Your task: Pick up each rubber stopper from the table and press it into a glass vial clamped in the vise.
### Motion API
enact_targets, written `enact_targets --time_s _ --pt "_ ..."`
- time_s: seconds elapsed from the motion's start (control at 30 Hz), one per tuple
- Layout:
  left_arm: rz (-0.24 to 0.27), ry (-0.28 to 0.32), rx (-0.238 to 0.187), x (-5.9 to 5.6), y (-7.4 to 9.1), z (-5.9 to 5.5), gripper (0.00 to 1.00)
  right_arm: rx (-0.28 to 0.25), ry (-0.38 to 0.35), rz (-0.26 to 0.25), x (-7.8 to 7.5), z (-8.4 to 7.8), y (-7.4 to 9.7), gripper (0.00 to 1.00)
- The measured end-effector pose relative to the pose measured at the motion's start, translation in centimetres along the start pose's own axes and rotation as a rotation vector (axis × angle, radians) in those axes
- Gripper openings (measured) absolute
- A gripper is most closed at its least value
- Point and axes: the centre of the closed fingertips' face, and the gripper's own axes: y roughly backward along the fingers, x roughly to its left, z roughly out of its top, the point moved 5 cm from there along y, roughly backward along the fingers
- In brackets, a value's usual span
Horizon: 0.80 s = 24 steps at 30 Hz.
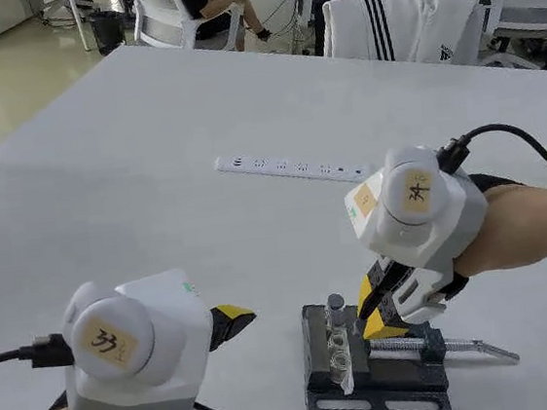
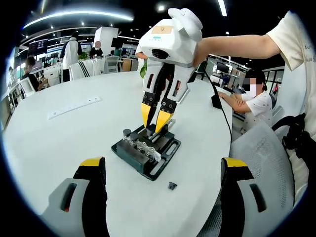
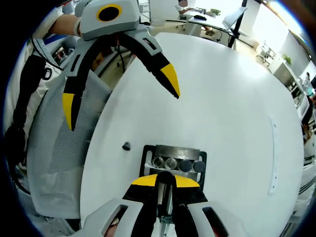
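- Head view: a dark vise [image 1: 375, 380] sits on the white tabletop [image 1: 153, 178], with a row of clear vials [image 1: 340, 350] clamped upright in it. The vial at the far end wears a grey stopper [image 1: 335, 302].
- The right gripper [image 1: 373, 314] hangs over the vise's screw [image 1: 406, 345] side, just beside the vials, with its yellow tips pointing down. Its white body hides the gap between its fingers.
- The left gripper [image 1: 257, 371] is at the lower left, apart from the vise. One yellow tip shows and the body covers the rest. A power strip [image 1: 294, 167] lies farther back.
- Left gripper view: this gripper's own fingers are spread wide with nothing in them. A loose stopper [image 2: 172, 185] (small, dark, flanged) lies on the tabletop just on the near side of the vise. The right gripper's tips stand over the vise with a narrow gap between them. The vials are too small to count.
- Right gripper view: four vials stand in a row, two open and clear, two capped dark. The loose stopper lies apart, left of the vise.
- The right gripper's fingers are nearly together. A dark rounded shape sits between the tips, above the screw, and I cannot tell whether it is a held stopper or part of the vise.
- At the top, the left gripper's fingers gape over the tabletop's edge and a mesh chair [image 3: 59, 163].
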Motion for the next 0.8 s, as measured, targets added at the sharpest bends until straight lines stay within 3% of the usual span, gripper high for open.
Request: enact_targets --time_s 0.37,0.8 --pt "0.015 0.009 0.002 0.5 0.4 -0.4 0.96 0.035 0.036 0.021 -0.7 0.7 -0.9 0.06" --pt "0.020 0.012 0.008 0.7 0.8 -0.8 0.95 0.057 0.046 0.033 -0.5 1.0 -1.6 0.06"
